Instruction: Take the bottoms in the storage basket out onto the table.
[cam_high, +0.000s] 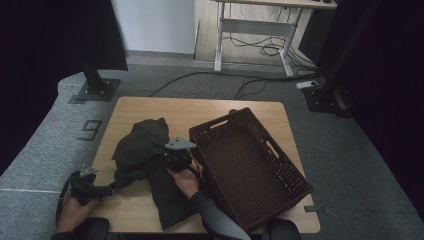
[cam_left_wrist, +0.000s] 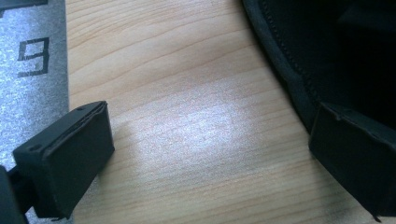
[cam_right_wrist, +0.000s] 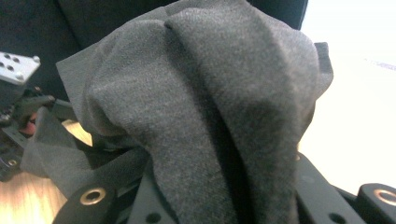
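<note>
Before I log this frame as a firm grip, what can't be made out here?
- Right gripper jaw tips: in the right gripper view the dark cloth drapes over them.
- Cloth's full shape: crumpled in the high view, cut by the edge in the left gripper view.
- Basket near corner: behind the sleeve in the high view.
- Left gripper: open over bare table, one jaw at the cloth's hem.
</note>
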